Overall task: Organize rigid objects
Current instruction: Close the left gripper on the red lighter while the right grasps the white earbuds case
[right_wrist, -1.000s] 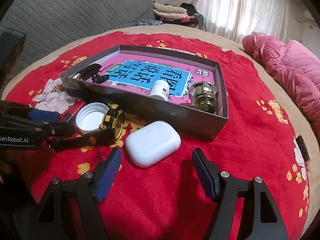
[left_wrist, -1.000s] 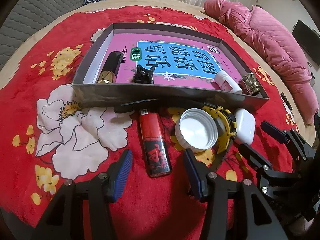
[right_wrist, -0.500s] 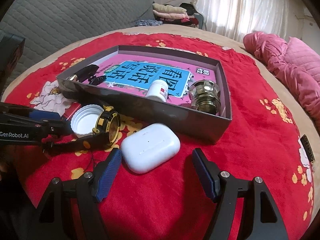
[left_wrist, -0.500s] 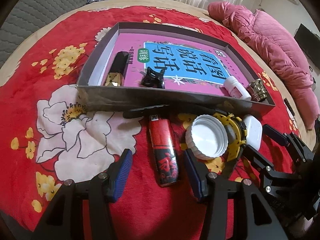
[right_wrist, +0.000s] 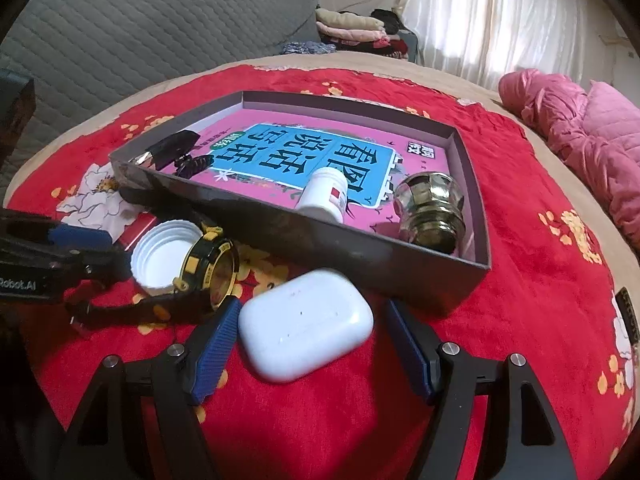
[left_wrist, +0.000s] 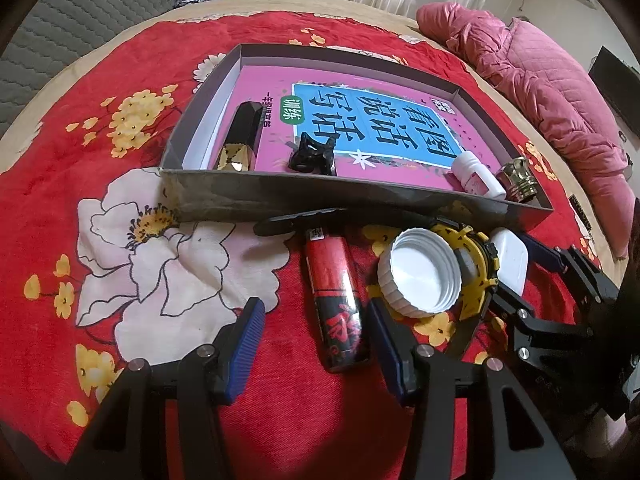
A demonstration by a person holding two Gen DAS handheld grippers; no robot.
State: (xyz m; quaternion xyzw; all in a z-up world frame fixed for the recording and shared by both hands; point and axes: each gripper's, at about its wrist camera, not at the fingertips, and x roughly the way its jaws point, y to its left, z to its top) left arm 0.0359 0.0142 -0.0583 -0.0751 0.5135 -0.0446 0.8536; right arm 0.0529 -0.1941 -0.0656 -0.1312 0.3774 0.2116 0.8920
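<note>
The red cylindrical lighter [left_wrist: 338, 300] lies flat, long axis toward the grey box [left_wrist: 320, 196], between the empty, wide-open left gripper [left_wrist: 312, 344]. The right gripper [right_wrist: 310, 340], also open, straddles the white earbud case [right_wrist: 306, 324] without contact.

A red lighter [left_wrist: 340, 304], an upturned white cap [left_wrist: 420, 274], a yellow-black watch [right_wrist: 212, 270] and a white earbud case [right_wrist: 306, 324] lie outside the grey box [right_wrist: 360, 256] (its near wall beside them).

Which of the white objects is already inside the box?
The small white bottle, lying on its side on the pink book in the box. The white cap and the white earbud case lie outside, on the red cloth.
</note>
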